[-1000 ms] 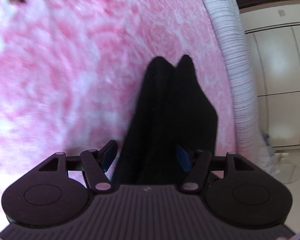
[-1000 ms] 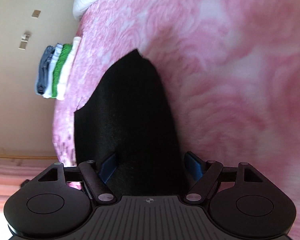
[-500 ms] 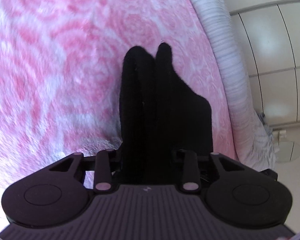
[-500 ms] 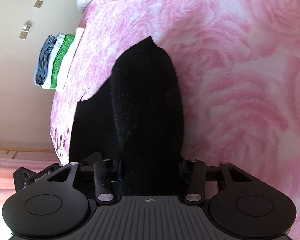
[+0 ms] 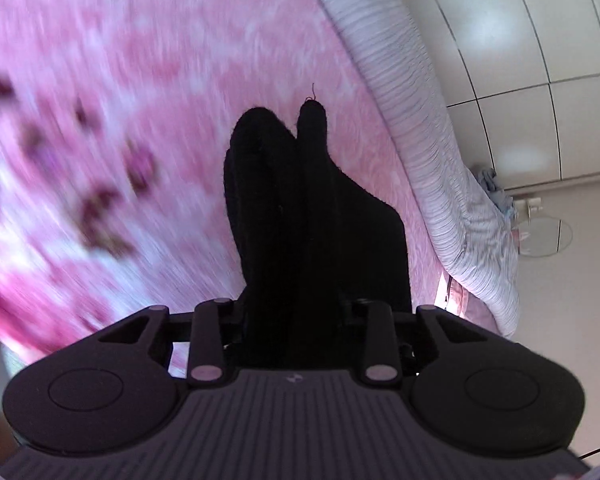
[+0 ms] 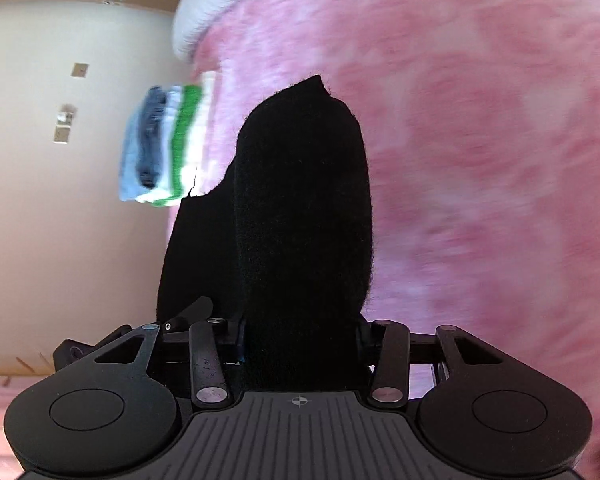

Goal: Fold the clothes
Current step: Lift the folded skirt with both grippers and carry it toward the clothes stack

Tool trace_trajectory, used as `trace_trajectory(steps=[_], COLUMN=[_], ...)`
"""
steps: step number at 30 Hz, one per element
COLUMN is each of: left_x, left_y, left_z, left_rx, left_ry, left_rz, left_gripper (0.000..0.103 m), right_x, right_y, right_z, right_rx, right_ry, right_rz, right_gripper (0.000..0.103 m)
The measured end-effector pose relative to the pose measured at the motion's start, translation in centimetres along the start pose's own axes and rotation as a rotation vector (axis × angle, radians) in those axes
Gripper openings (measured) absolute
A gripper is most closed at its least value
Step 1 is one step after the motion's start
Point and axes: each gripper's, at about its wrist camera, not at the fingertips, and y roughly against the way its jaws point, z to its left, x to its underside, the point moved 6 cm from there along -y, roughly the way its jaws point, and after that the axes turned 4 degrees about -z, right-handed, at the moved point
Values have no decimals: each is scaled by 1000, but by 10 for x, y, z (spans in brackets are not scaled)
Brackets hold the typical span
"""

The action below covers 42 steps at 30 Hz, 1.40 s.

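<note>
Above the pink rose-patterned blanket (image 5: 148, 92), the black garment (image 5: 308, 232) hangs bunched and doubled between the two tools, its folded end drooping toward the blanket without clearly resting on it. The left gripper (image 5: 296, 320) has its jaws drawn partway in and clamped on a thick wad of the black cloth, and the right gripper (image 6: 300, 330) grips another thick bundle of the same garment (image 6: 300, 216) in the same half-closed way. To do this step well, I judge both grips should stay firm and level with each other, so the hanging cloth drops straight and the two held corners stay matched. The garment should be set down on a bare stretch of the blanket, well apart from the stack of folded clothes (image 6: 164, 148) that sits at the blanket's edge, and away from the white ribbed bedding (image 5: 428, 120) bordering the blanket. Lowering the far end first, then drawing back, should keep creases out.
</note>
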Motion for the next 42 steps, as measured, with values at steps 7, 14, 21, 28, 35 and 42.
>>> trace_trajectory(steps=[7, 14, 21, 28, 35, 42], left_x=[-66, -112, -164, -264, -397, -511], left_y=[75, 118, 157, 181, 189, 166], left_z=[-18, -44, -57, -15, 53, 96], left_rx=[50, 69, 88, 96, 81, 67], left_ry=[-56, -60, -72, -130, -236, -320], left_rz=[-108, -208, -290, -270, -114, 12], left_gripper=[28, 28, 28, 28, 28, 29], right_x=[-6, -26, -47, -65, -74, -102], right_y=[-27, -39, -50, -123, -240, -339], right_z=[113, 193, 256, 321, 375, 415], right_rx=[-62, -91, -140, -155, -138, -86], right_ry=[93, 197, 274, 270, 94, -49], right_rz=[-64, -95, -100, -148, -262, -335], right_gripper=[44, 44, 44, 44, 44, 44])
